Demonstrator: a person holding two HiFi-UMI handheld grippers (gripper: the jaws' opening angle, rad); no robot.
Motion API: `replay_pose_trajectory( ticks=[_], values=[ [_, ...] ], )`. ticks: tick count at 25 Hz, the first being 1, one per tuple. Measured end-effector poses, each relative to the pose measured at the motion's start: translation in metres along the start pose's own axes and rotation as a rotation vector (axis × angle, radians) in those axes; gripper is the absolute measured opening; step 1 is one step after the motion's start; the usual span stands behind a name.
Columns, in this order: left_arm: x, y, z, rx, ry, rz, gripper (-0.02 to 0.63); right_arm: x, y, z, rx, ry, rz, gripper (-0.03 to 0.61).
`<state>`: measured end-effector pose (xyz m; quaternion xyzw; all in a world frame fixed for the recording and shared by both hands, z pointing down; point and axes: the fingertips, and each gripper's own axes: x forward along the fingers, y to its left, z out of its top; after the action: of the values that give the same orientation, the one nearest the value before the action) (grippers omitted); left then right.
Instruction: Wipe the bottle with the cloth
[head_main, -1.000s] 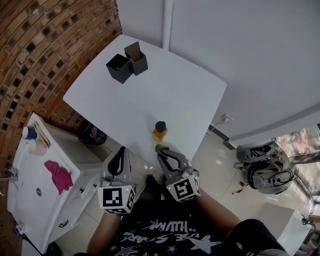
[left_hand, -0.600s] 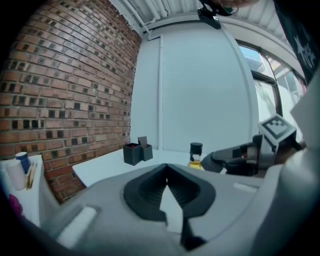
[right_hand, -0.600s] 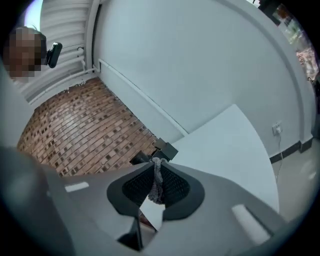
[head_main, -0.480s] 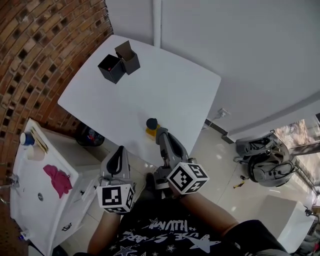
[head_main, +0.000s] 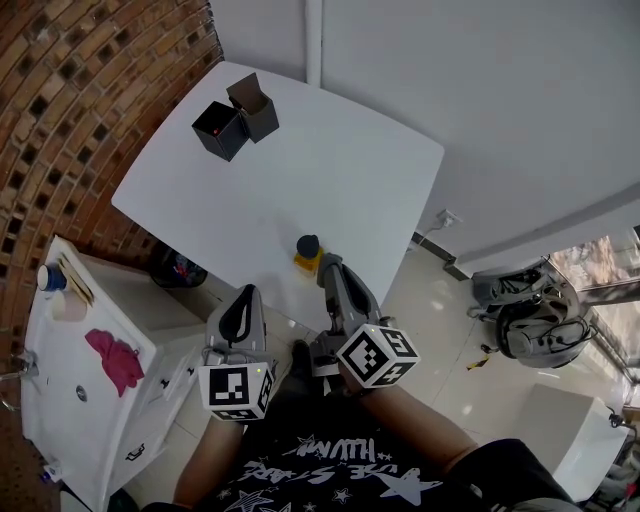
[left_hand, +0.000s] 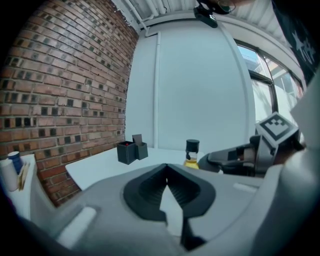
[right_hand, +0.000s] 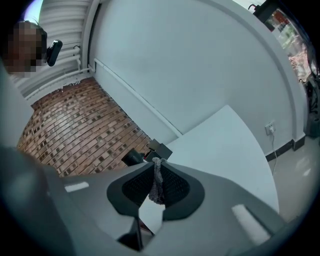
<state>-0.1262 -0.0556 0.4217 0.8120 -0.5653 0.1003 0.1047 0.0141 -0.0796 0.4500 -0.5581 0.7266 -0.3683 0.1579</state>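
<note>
Standing close to the near edge of the white table (head_main: 340, 170), the bottle (head_main: 308, 251) is a small clear one with a dark cap and yellow liquid in its lower part. No label on it can be read.

The right gripper (head_main: 327, 263) reaches in from the near side with its tip just beside the bottle, on the bottle's right. I cannot tell whether they touch. In the right gripper view, its jaws are pressed together on a thin fold of grey cloth (right_hand: 157, 184), which hangs between the ribbed pads.

The left gripper (head_main: 243, 293) is held off the table's near edge, to the left of the bottle and apart from it. Its jaws are closed with nothing between them.

Each gripper's cube carries black-and-white square markers and no words. White lettering on the person's black shirt (head_main: 330, 465) appears upside down and cannot be read with confidence.

At the far left corner of the table, two dark open boxes (head_main: 236, 120) stand touching. To the left, a pink rag (head_main: 114, 359) lies on a white cabinet (head_main: 60, 420).
</note>
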Motion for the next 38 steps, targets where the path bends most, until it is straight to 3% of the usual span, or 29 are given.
replay_pose_trajectory(
  ticks=[14, 25, 28, 29, 32, 35, 38],
  values=[
    [0.007, -0.007, 0.0, -0.003, 0.024, -0.026, 0.005, 0.007, -0.032, -0.04, -0.022, 0.101, -0.076, 0.04],
    [0.012, -0.013, -0.017, -0.004, 0.049, -0.072, 0.005, 0.022, -0.067, -0.07, -0.179, 0.217, -0.143, 0.041],
    [0.018, -0.019, -0.028, 0.011, 0.031, -0.11, 0.005, 0.016, -0.071, -0.06, -0.225, 0.208, -0.154, 0.041],
    [0.021, -0.023, -0.031, 0.022, 0.024, -0.129, 0.006, 0.014, -0.07, -0.051, -0.242, 0.193, -0.147, 0.041],
    [0.033, -0.036, -0.044, 0.066, 0.02, -0.172, 0.193, 0.009, -0.055, -0.019, -0.316, 0.144, -0.068, 0.041],
    [0.05, -0.044, -0.06, 0.093, 0.043, -0.179, 0.243, 0.01, -0.036, 0.005, -0.447, 0.156, 0.07, 0.041],
    [0.063, -0.052, -0.07, 0.137, 0.062, -0.154, 0.249, 0.019, -0.033, 0.02, -0.526, 0.226, 0.181, 0.041]
  ],
)
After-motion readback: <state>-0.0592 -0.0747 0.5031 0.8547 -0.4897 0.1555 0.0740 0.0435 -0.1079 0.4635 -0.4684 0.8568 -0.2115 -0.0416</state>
